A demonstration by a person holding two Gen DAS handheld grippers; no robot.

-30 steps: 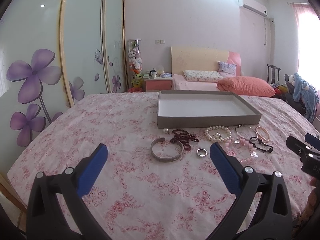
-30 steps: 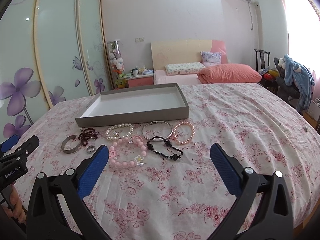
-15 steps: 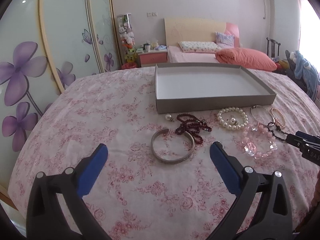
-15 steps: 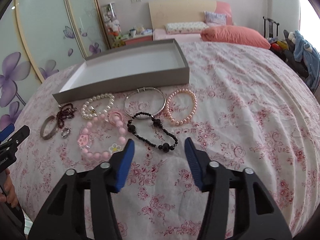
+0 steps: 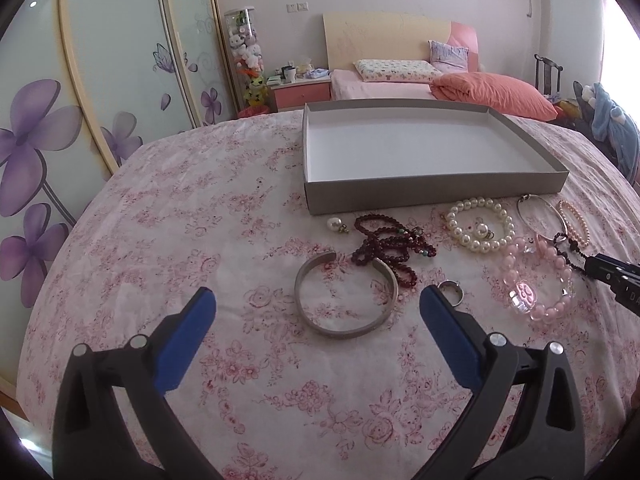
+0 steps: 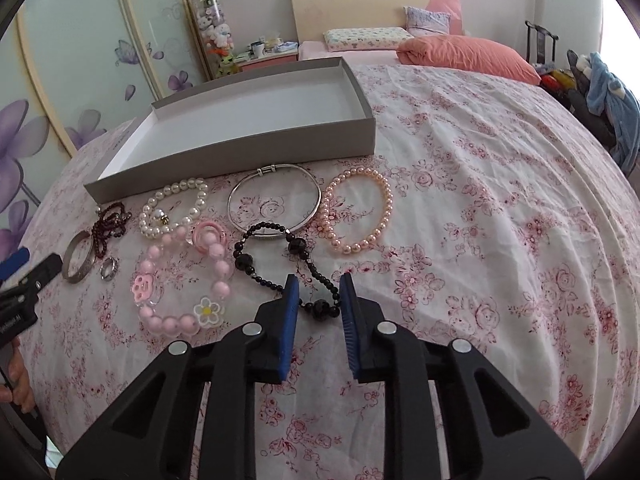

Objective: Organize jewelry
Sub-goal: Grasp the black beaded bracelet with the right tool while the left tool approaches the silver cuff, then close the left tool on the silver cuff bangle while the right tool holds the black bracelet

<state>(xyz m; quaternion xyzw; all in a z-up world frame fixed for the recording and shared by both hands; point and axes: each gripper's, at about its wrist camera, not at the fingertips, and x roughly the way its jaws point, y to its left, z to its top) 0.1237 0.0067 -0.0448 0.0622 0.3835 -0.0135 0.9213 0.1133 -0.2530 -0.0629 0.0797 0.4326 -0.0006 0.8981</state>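
Right tongs (image 6: 319,294): blue pads have just been closing, now narrow, bracketing the near end of the black faceted-bead bracelet (image 6: 280,264); contact unclear. Left tongs (image 5: 318,312): spread wide, empty, above the open silver cuff bangle (image 5: 344,296). All lies on the pink floral bedspread (image 6: 480,240), in front of the shallow grey cardboard tray (image 6: 240,148).
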